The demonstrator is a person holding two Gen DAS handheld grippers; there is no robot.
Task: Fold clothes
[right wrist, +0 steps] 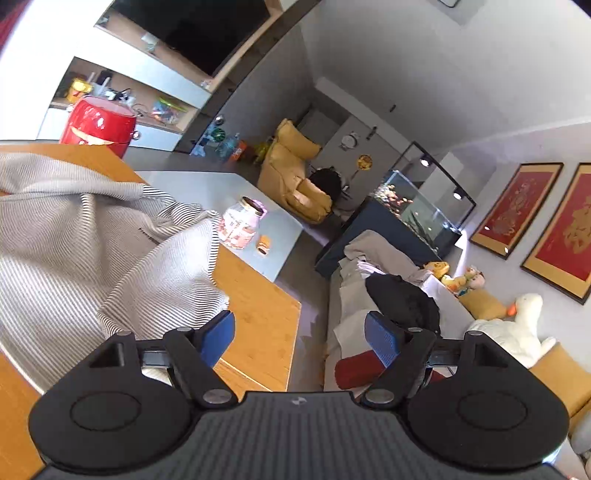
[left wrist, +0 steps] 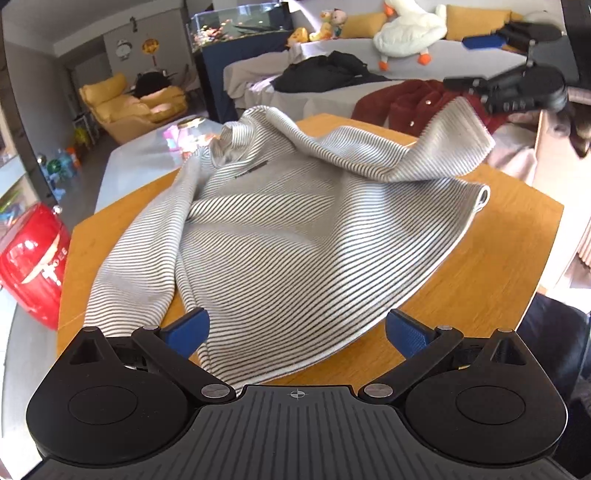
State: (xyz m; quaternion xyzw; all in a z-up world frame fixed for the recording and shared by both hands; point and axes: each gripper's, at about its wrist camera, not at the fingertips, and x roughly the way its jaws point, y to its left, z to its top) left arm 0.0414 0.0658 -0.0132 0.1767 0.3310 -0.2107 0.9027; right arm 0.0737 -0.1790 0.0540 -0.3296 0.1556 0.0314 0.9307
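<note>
A grey-and-white striped top [left wrist: 280,236] lies crumpled on the wooden table [left wrist: 480,258]. Its near hem runs between the fingers of my left gripper [left wrist: 297,332], which stands open just above the cloth and holds nothing. The far right part of the top [right wrist: 166,273] is lifted into a raised fold beside my right gripper [left wrist: 471,61]. In the right wrist view my right gripper [right wrist: 300,338] is open, tilted, over the table's edge [right wrist: 258,295]. The fold's tip reaches its left fingertip [right wrist: 218,334], and nothing sits between the pads.
A red drum-shaped container [left wrist: 33,266] stands left of the table. Behind is a grey sofa with a black garment [left wrist: 325,74], a red garment [left wrist: 406,103] and a goose plush [left wrist: 406,33]. A low grey table carries a jar [right wrist: 242,225]. A person's dark sleeve [left wrist: 557,332] is at right.
</note>
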